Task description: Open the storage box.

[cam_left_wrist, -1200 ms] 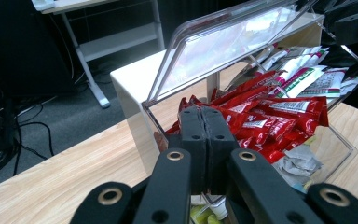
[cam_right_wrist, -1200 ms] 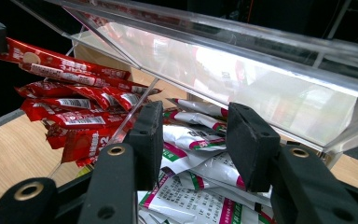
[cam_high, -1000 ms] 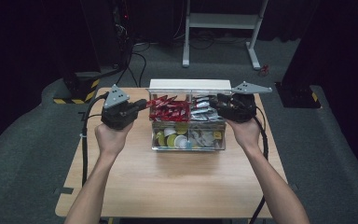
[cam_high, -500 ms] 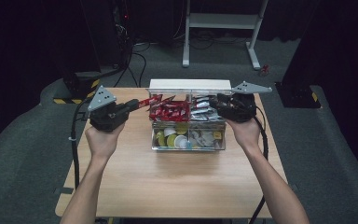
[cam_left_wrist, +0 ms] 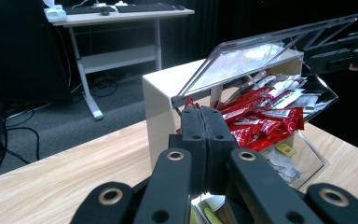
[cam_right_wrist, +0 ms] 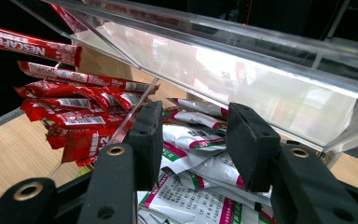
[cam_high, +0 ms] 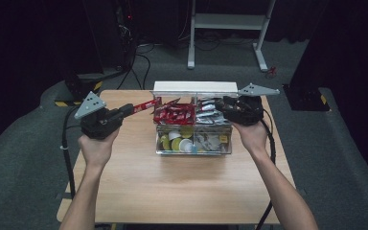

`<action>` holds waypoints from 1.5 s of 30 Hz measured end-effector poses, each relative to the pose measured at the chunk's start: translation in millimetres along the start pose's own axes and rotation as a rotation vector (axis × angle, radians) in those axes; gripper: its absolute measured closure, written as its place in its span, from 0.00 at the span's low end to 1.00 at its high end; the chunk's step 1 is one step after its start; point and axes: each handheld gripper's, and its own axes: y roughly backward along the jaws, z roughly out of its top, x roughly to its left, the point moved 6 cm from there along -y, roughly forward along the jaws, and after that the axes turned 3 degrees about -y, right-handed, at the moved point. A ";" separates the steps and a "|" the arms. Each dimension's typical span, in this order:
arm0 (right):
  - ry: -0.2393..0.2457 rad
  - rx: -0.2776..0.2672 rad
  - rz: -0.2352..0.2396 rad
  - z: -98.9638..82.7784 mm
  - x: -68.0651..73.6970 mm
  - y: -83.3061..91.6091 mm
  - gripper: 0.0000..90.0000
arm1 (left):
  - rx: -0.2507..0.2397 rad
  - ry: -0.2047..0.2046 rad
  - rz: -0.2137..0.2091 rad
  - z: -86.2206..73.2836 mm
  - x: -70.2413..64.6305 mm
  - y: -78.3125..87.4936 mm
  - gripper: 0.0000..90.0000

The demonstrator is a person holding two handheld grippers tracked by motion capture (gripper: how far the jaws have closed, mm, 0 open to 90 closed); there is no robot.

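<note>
Nescafé stick, a red sachet, is pinched at one end between the fully closed jaws of the left gripper and hangs in the air just left of the clear organiser box, above the wooden table. In the left gripper view the two black pads meet flat against each other, with a sliver of red wrapper poking up at their tips. The sachet's free end points toward the box's rear left compartment, where more red sticks lie heaped. The right gripper sits at the box's right rear corner; in its own view its jaws stand partly apart, with nothing visibly pressed between the pads, above the white and green sachets of the neighbouring compartment. The clear lid stands raised just above those jaws. A white block stands behind the box.
</note>
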 end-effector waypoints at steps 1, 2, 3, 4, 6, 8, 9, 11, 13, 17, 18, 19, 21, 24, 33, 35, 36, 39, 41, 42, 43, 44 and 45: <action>0.000 0.000 0.000 0.0 0.0 0.0 0.63 | 0.000 0.000 0.000 0.0 0.0 0.0 0.99; 0.006 -0.003 -0.001 0.0 -0.2 -0.2 0.63 | -0.003 -0.001 0.000 0.0 0.1 1.9 0.99; 0.006 -0.003 -0.001 0.0 -0.2 -0.2 0.63 | -0.009 0.001 0.001 0.1 -0.1 3.7 0.99; 0.002 -0.004 -0.002 -0.2 -0.1 -0.2 0.63 | -0.017 -0.001 0.004 0.4 0.6 7.3 0.99; 0.003 -0.004 -0.002 -0.2 0.0 -0.2 0.63 | -0.025 0.006 0.000 0.4 1.3 10.9 0.99; 0.005 -0.004 -0.002 0.0 -0.1 -0.3 0.63 | -0.031 0.008 0.000 0.1 2.0 14.2 0.99; 0.005 -0.004 -0.002 0.0 -0.1 -0.3 0.63 | -0.031 0.008 0.000 0.1 2.0 14.2 0.99; 0.006 -0.003 -0.004 0.1 -0.1 -0.3 0.63 | -0.033 0.006 0.007 -0.9 3.3 18.4 0.99; 0.003 -0.003 -0.004 -0.1 0.1 -0.2 0.63 | -0.035 0.007 0.010 -1.2 4.0 19.9 0.99; 0.005 -0.003 -0.004 -0.1 -0.1 -0.3 0.63 | -0.050 0.021 0.014 -2.5 6.9 26.5 0.99; 0.002 -0.002 -0.004 0.0 0.1 -0.3 0.63 | -0.053 0.027 0.012 -4.0 8.7 29.1 0.99; 0.004 -0.002 -0.004 0.1 0.0 -0.3 0.63 | -0.050 0.028 0.015 -5.4 10.0 30.7 0.99; 0.004 -0.002 -0.006 -0.1 0.2 -0.3 0.63 | -0.048 0.031 0.022 -7.3 12.1 32.8 0.99; 0.005 -0.004 -0.005 -0.2 -0.1 -0.6 0.63 | -0.050 0.038 0.027 -9.5 14.7 35.2 0.99; 0.007 0.000 -0.006 0.0 0.1 -0.6 0.63 | -0.035 0.059 0.060 -23.6 25.4 39.0 0.99; 0.008 0.000 -0.007 0.0 0.1 -0.6 0.63 | -0.032 0.063 0.063 -26.3 26.5 37.7 0.99; 0.007 0.003 -0.007 0.1 0.2 -0.5 0.63 | -0.023 0.063 0.069 -30.4 28.1 35.8 0.99; 0.005 0.005 -0.008 0.1 0.4 -0.4 0.62 | -0.017 0.068 0.079 -35.2 30.0 33.9 0.99; 0.006 0.003 -0.008 0.1 0.3 -0.5 0.62 | -0.017 0.080 0.084 -39.9 33.0 32.2 0.99; 0.006 0.002 -0.007 0.0 0.3 -0.5 0.62 | -0.016 0.082 0.085 -41.4 33.8 31.5 0.99; 0.006 0.003 -0.008 0.0 0.2 -0.5 0.62 | -0.014 0.084 0.085 -42.8 34.1 30.6 0.99; 0.009 0.001 -0.008 0.0 0.2 -0.6 0.62 | -0.011 0.087 0.086 -44.2 34.0 29.5 0.99; 0.009 0.002 -0.008 0.1 0.1 -0.6 0.63 | -0.007 0.085 0.085 -45.7 33.7 28.0 0.99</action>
